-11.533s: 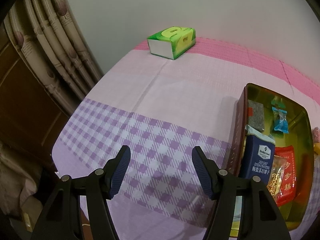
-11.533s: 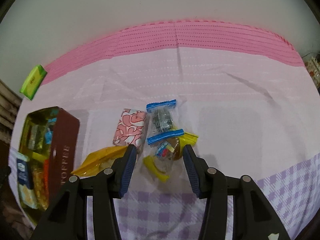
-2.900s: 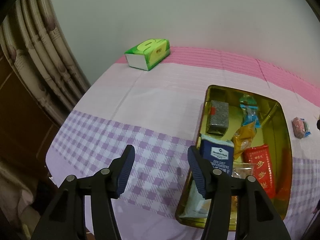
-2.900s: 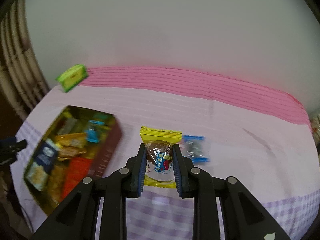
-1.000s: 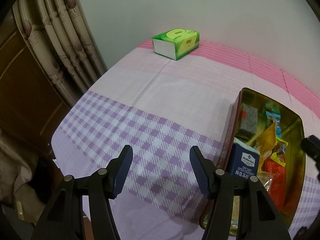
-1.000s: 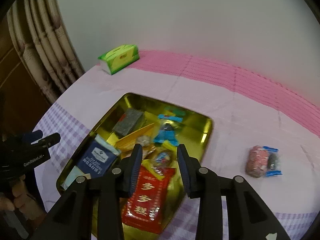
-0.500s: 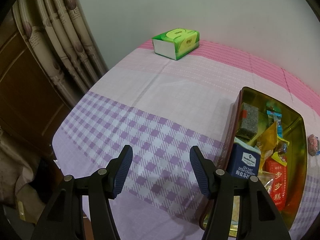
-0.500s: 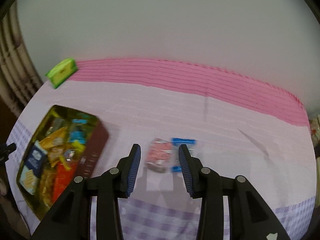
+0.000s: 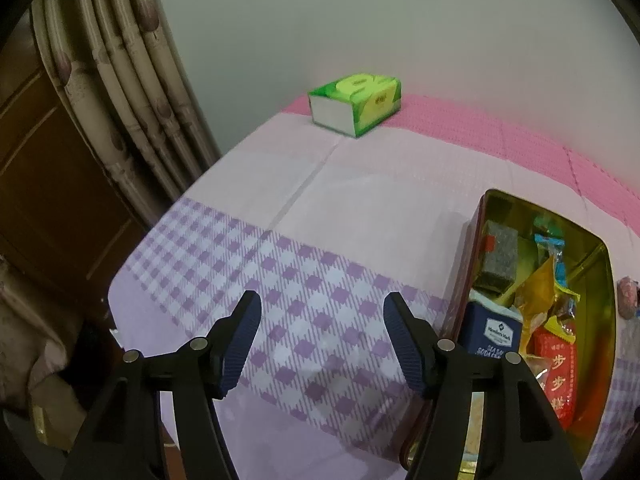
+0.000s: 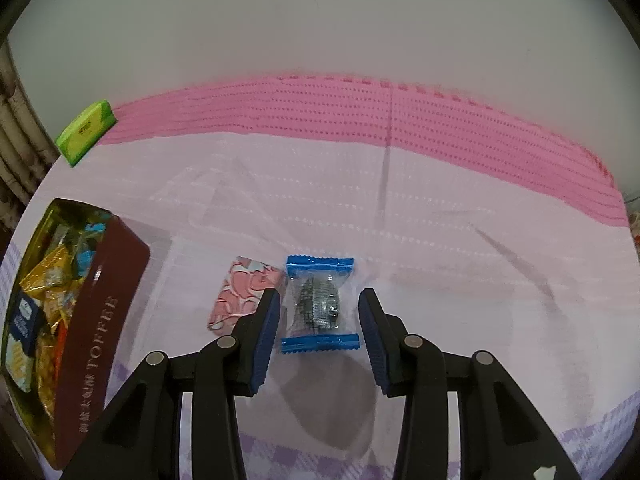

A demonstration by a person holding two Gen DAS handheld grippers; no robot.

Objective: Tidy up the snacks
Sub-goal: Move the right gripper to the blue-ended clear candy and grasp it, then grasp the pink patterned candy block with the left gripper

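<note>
A clear snack packet with blue ends (image 10: 318, 304) lies on the pink cloth, and my right gripper (image 10: 319, 300) stands open around it, pads a little apart from its sides. A pink heart-print packet (image 10: 244, 290) lies just left of it, partly behind the left finger. The brown and gold toffee tin (image 10: 100, 320) holds several snacks at the far left. In the left wrist view my left gripper (image 9: 322, 308) hovers over the purple checked cloth, its jaws opening with nothing between them. There the tin (image 9: 460, 288) sits to its right.
A green tissue box (image 9: 356, 104) stands at the back by the wall, also seen as the tissue box (image 10: 86, 132) in the right wrist view. A curtain (image 9: 132, 80) hangs past the table's left edge. The pink packet (image 9: 626, 296) peeks beyond the tin.
My right gripper left the tin, swung right and sank over the loose packets, and now straddles the blue-ended one. The left gripper stayed put and its jaws widened slightly.
</note>
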